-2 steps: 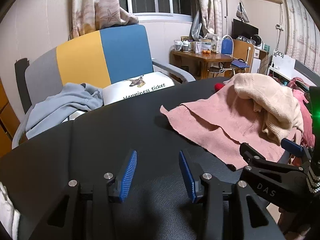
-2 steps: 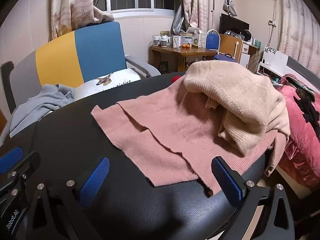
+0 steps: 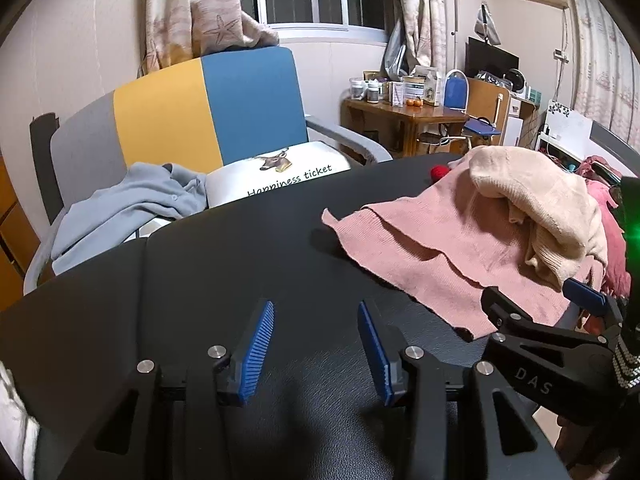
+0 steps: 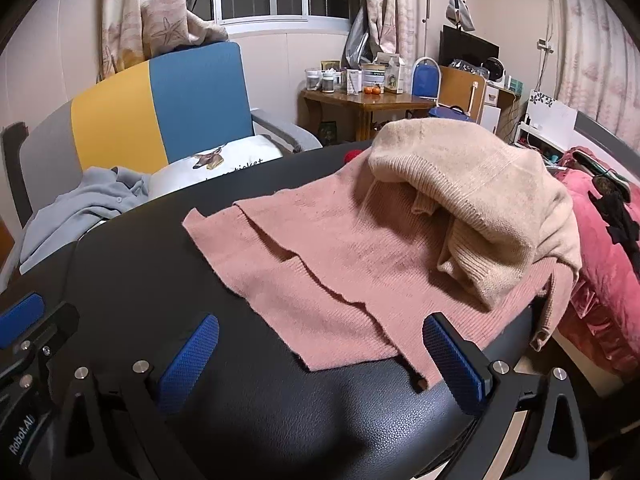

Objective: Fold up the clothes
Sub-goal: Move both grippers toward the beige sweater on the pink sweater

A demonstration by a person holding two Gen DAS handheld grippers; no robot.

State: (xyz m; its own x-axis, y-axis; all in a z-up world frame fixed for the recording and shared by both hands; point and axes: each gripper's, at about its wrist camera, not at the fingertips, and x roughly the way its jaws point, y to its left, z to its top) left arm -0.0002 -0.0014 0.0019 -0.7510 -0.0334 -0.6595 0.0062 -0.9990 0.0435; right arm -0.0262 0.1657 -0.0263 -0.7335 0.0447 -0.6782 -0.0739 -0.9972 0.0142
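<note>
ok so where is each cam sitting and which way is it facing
Left wrist: on the left gripper, low over the black table, facing the chair; the right gripper shows at right.
Right wrist: on the right gripper, facing the pink sweater; the left gripper's fingertip shows at left.
Both share the pink sweater and beige sweater.

Black desk (image 4: 132, 280); pink knit (image 4: 320, 264); beige ribbed sweater (image 4: 480, 200); blue textured fingers (image 4: 188, 360); yellow-blue-grey chair (image 3: 200, 112).

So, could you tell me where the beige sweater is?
In both views, the beige sweater lies bunched atop the pink garment, at the black table's far right.
</note>
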